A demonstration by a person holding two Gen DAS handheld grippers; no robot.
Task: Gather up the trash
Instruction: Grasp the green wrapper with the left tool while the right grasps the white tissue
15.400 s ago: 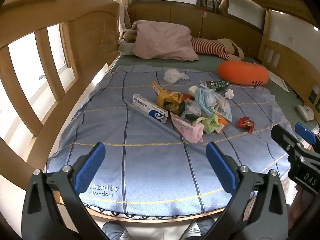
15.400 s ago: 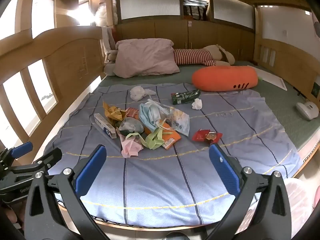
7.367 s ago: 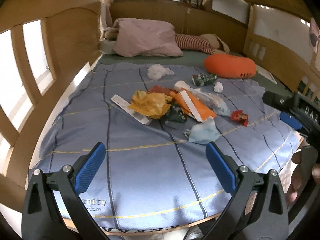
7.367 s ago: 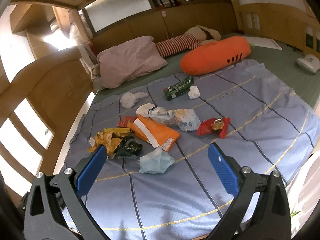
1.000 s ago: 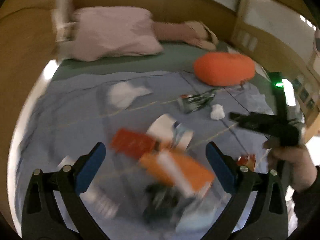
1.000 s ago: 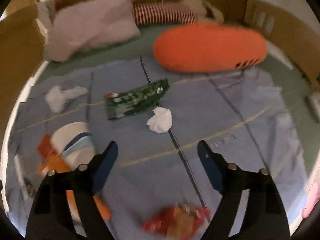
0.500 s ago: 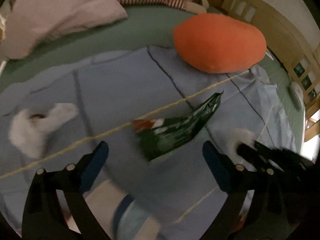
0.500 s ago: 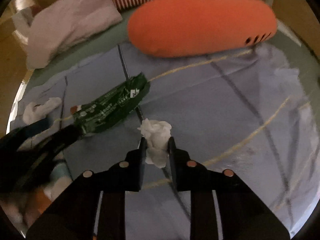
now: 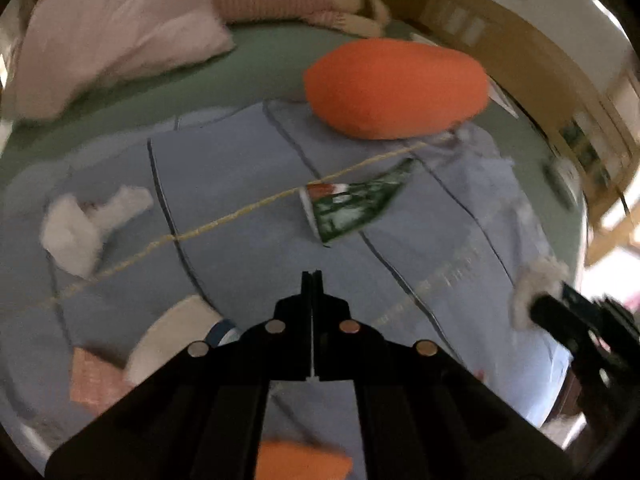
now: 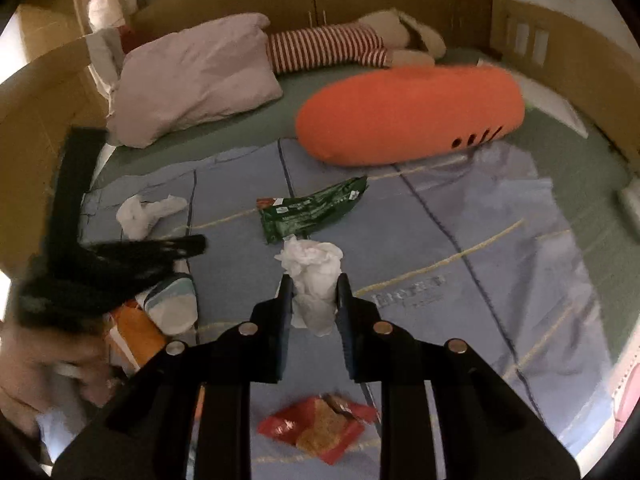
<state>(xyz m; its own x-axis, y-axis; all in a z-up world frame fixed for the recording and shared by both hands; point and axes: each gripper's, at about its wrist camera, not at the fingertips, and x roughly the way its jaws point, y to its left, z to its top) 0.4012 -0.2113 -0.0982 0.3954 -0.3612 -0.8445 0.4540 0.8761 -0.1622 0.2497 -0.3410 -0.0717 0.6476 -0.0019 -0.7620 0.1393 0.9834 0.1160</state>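
My right gripper (image 10: 312, 286) is shut on a crumpled white tissue (image 10: 314, 276) and holds it above the blue sheet (image 10: 460, 224); it shows at the right of the left wrist view (image 9: 534, 292). My left gripper (image 9: 311, 280) is shut and empty, short of a green snack wrapper (image 9: 352, 204) that also lies beyond the tissue (image 10: 312, 208). Another white tissue (image 9: 86, 224) lies at the left (image 10: 146, 210). A red snack bag (image 10: 320, 426) lies under my right gripper.
An orange plush pillow (image 10: 408, 114) lies behind the wrapper. A pink pillow (image 10: 196, 76) and a striped plush toy (image 10: 332, 48) sit at the head of the bed. A white paper cup (image 10: 172, 300) and an orange packet (image 10: 136, 332) lie at the left. Wooden rails surround the bed.
My left gripper has shut and pulled back a little from the green wrapper. My right gripper, shut on the tissue, has lifted it off the sheet and drawn back.
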